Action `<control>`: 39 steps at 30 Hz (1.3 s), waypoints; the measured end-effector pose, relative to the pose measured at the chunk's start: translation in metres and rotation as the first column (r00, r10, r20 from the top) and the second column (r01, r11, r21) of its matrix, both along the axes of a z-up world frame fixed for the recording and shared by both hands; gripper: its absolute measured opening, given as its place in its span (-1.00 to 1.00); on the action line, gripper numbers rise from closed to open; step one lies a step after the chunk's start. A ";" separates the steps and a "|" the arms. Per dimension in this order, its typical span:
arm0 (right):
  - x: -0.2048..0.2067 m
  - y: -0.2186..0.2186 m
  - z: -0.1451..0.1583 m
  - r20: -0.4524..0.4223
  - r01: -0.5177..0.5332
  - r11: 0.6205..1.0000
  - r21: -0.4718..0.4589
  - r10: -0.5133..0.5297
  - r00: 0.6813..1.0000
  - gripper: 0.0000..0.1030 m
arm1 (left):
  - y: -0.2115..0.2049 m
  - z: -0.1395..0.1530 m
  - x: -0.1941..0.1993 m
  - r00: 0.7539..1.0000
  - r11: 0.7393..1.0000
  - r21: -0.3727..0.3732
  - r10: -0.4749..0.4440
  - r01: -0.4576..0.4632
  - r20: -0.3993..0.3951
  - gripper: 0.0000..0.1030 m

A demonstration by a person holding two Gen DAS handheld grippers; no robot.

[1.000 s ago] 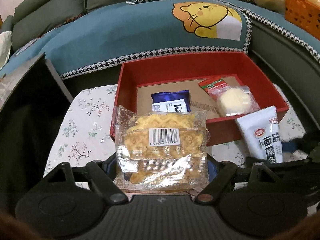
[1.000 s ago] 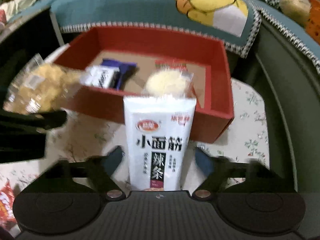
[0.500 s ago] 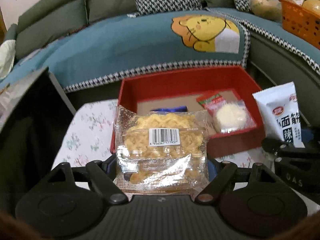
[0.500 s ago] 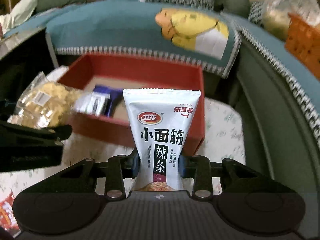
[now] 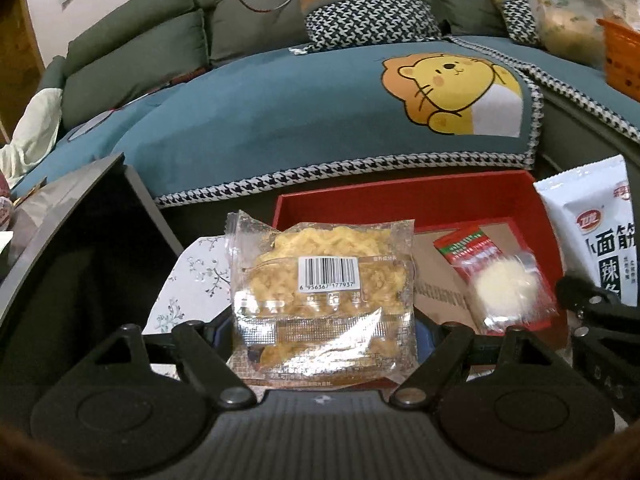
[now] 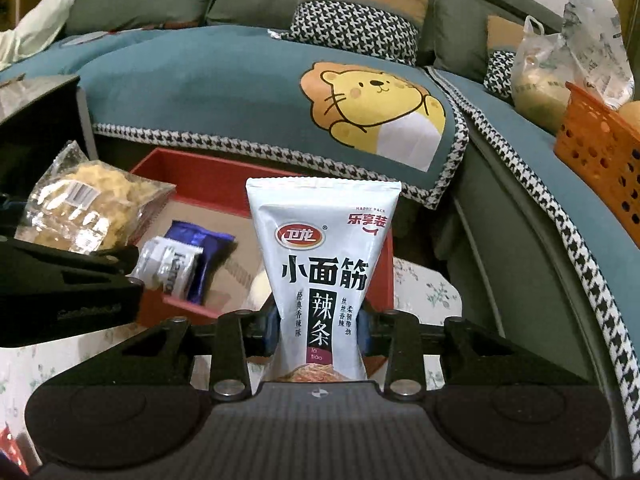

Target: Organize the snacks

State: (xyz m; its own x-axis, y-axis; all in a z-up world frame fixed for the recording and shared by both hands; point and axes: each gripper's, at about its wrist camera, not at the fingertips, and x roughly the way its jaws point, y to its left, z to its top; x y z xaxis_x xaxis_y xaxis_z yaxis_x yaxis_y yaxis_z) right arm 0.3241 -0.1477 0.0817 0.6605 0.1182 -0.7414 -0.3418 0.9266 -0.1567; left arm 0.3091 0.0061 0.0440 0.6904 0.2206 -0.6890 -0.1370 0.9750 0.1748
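Observation:
My left gripper [image 5: 322, 330] is shut on a clear pack of yellow crisp noodles [image 5: 324, 292] and holds it up in front of the red box [image 5: 400, 200]. My right gripper [image 6: 318, 326] is shut on a white spicy-strip pouch [image 6: 322, 268] and holds it upright above the box's right part [image 6: 200, 172]. The pouch also shows at the right edge of the left wrist view [image 5: 596, 236]. In the box lie a round white cake in a red-topped wrapper [image 5: 500, 280] and a blue and silver snack pack [image 6: 184, 264]. The noodle pack shows left in the right wrist view [image 6: 92, 208].
The box stands on a table with a floral cloth [image 5: 192, 284]. Behind it is a teal sofa cover with a lion print [image 6: 372, 104]. An orange basket [image 6: 604, 148] and plastic bags [image 6: 560, 68] sit on the sofa at right. A dark cabinet [image 5: 72, 248] stands left.
My right gripper closed on the white pouch and lifted it off the table. Both grippers rose with their packs, and the box now sits lower and farther in view.

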 end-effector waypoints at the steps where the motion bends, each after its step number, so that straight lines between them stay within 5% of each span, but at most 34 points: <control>1: 0.001 0.001 0.000 0.004 0.000 1.000 -0.001 0.000 1.000 -0.15 | 0.000 -0.001 0.003 1.000 1.000 -0.001 0.003 -0.003 0.000 1.00; 30: 0.045 0.015 -0.023 0.087 0.004 1.000 -0.029 -0.001 0.996 -0.11 | -0.009 -0.028 0.051 1.000 0.999 0.047 0.014 -0.013 -0.005 1.00; 39: 0.046 0.018 -0.030 0.092 -0.005 0.999 -0.050 0.010 0.996 0.14 | -0.011 -0.032 0.055 1.000 0.998 0.054 0.013 -0.012 -0.016 1.00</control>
